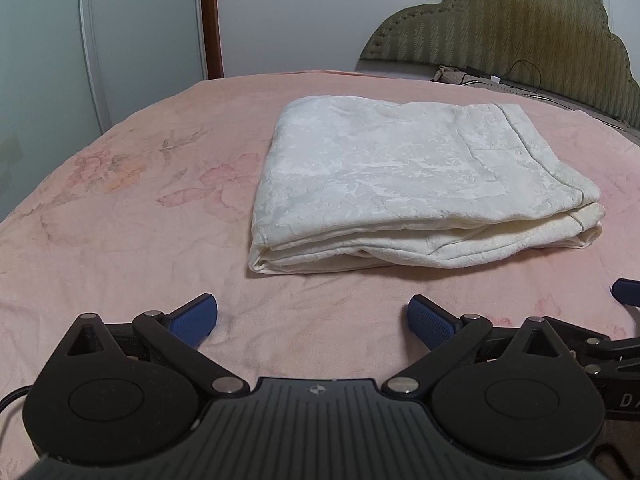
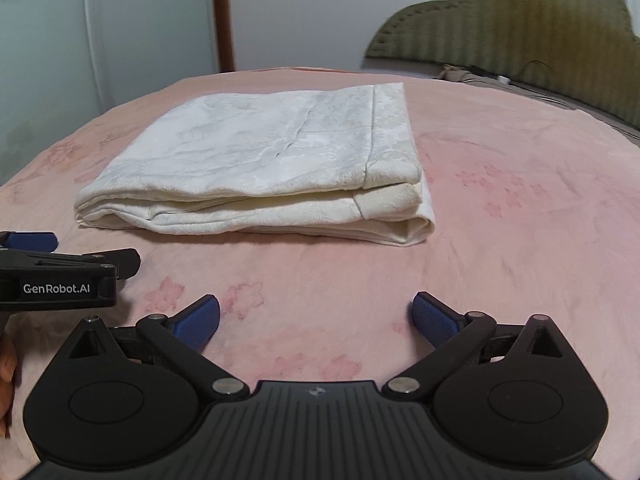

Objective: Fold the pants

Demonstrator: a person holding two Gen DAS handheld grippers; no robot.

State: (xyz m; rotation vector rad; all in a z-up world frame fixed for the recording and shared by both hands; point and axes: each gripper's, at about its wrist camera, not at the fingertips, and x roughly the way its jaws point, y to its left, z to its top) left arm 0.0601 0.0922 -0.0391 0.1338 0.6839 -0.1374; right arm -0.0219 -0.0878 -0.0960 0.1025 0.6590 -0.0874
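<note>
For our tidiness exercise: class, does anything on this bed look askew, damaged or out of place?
Little stands out. The folded pants lie in a neat stack on the pink bedspread, though the layers' edges at the near right corner are not quite flush. Both tongs, left and right, are open and apart from the fabric.

A pink floral bedspread (image 1: 120,208) is covering the bed; an olive padded headboard (image 1: 520,36) is standing behind, a black cable (image 1: 528,66) lying at its base.

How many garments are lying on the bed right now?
1: the folded white pants, lying on the pink bedspread ahead of both open tools, the left tool and the right tool. Some small items lie by the headboard, too unclear to identify.
</note>
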